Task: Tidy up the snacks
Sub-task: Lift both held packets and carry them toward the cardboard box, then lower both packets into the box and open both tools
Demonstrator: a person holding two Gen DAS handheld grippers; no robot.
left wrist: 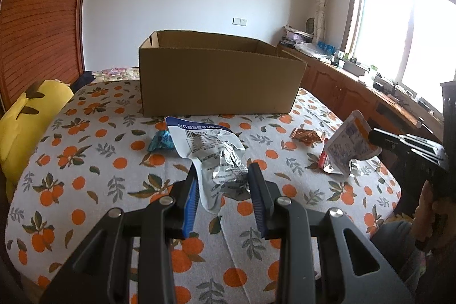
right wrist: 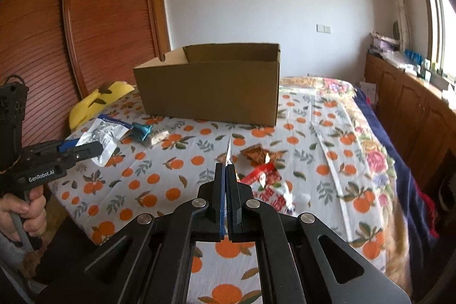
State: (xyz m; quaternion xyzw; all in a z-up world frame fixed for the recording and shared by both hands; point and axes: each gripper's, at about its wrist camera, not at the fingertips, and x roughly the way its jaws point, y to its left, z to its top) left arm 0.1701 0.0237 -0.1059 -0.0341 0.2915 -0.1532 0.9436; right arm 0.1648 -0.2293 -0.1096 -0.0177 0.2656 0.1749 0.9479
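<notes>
My left gripper point(left wrist: 223, 170) is shut on a crumpled white and silver snack bag point(left wrist: 208, 144) with a blue top, held just above the bed. The right wrist view shows the same grip at the left gripper point(right wrist: 95, 148) and bag point(right wrist: 104, 133). My right gripper point(right wrist: 225, 167) is shut on the thin edge of a red, white and orange packet point(right wrist: 269, 184), which hangs to its right. In the left wrist view that packet point(left wrist: 346, 144) is lifted by the right gripper point(left wrist: 373, 136). An open cardboard box point(left wrist: 216, 76) point(right wrist: 211, 87) stands behind on the bed.
A teal snack point(left wrist: 161, 140) point(right wrist: 142, 130) and a copper-brown wrapper point(left wrist: 307, 136) point(right wrist: 256, 154) lie on the orange-print sheet point(left wrist: 85, 167) in front of the box. A yellow plush point(left wrist: 28, 116) sits at the left edge. Wooden cabinets point(left wrist: 342, 87) run along the window side.
</notes>
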